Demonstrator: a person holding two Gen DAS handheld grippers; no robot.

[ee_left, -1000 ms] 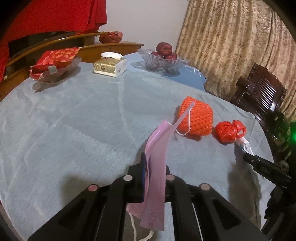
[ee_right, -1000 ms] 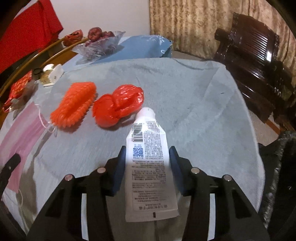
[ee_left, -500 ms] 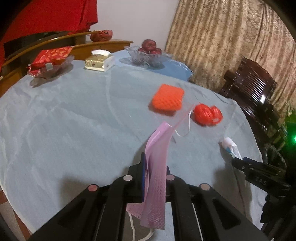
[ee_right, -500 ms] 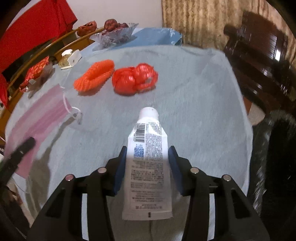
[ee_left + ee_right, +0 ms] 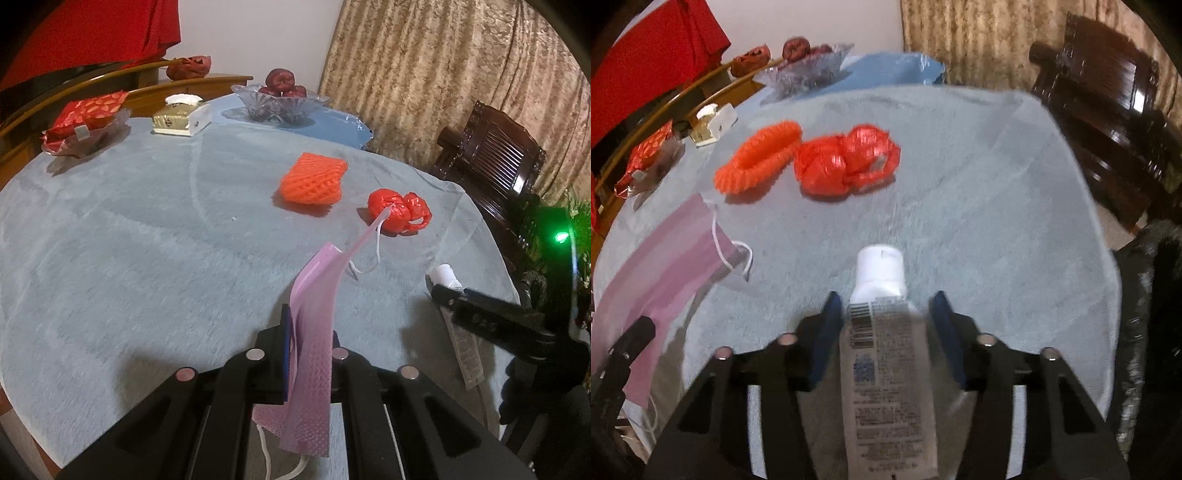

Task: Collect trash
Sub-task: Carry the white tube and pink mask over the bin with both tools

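Observation:
My left gripper (image 5: 309,332) is shut on a pink face mask (image 5: 314,332), held above the near part of the table; the mask also shows at the left of the right wrist view (image 5: 661,266). My right gripper (image 5: 884,314) has a white tube (image 5: 886,373) between its jaws, above the table's near right edge; the jaws stand slightly wider than the tube. The tube also shows in the left wrist view (image 5: 447,277). An orange foam net (image 5: 314,179) and a crumpled red plastic bag (image 5: 399,210) lie on the table beyond both grippers.
The round table has a pale blue cloth (image 5: 129,240). At its far side stand a tissue box (image 5: 181,116), a glass fruit bowl (image 5: 280,101) and a dish with a red packet (image 5: 86,122). A dark wooden chair (image 5: 491,162) stands to the right. A black bag (image 5: 1152,332) hangs at the right edge.
Both grippers have drawn back toward the near edge of the table with their loads, then eased forward a little. The right jaws now stand slightly wider around the tube.

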